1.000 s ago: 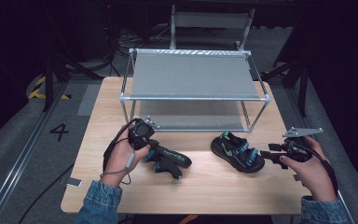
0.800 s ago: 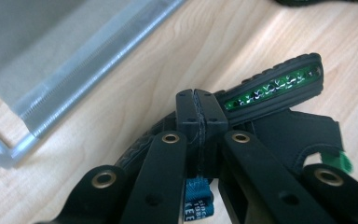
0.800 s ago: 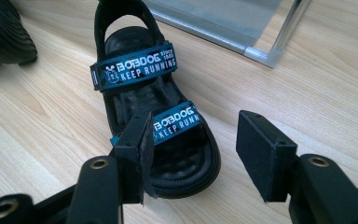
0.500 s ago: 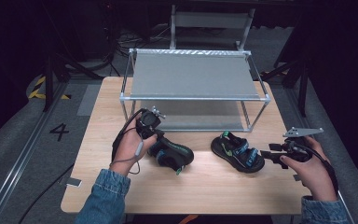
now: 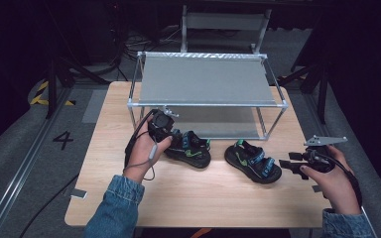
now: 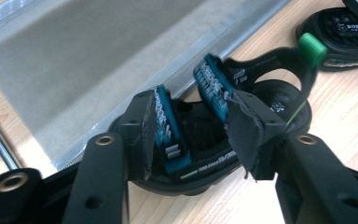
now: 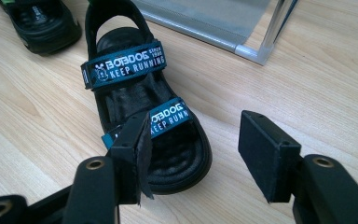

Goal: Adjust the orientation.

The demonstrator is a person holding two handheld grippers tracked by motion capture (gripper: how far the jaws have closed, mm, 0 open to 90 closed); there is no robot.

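Two black sandals with teal straps lie on the wooden table (image 5: pixel 129 198). The left sandal (image 5: pixel 192 151) (image 6: pixel 261 93) rests just in front of the rack's lower shelf. My left gripper (image 5: pixel 174 140) (image 6: pixel 196 135) straddles its straps; the jaws have just been opening and the pads no longer squeeze them. The right sandal (image 5: pixel 254 161) (image 7: pixel 135 93) sits flat, toe toward my right gripper (image 5: pixel 286 166) (image 7: pixel 196 149). That gripper is open, level with the table, with its left jaw over the toe's edge and nothing gripped.
A two-tier metal rack (image 5: pixel 203 79) with grey shelves stands at the back of the table, its lower shelf (image 6: pixel 74 60) and corner post (image 7: pixel 279 23) close behind the sandals. Bare wood lies in front of both sandals. Dark floor surrounds the table.
The left hand carried its sandal back and right toward the rack, set it down, and the jaws went from shut to open. The right hand and its sandal stayed put.
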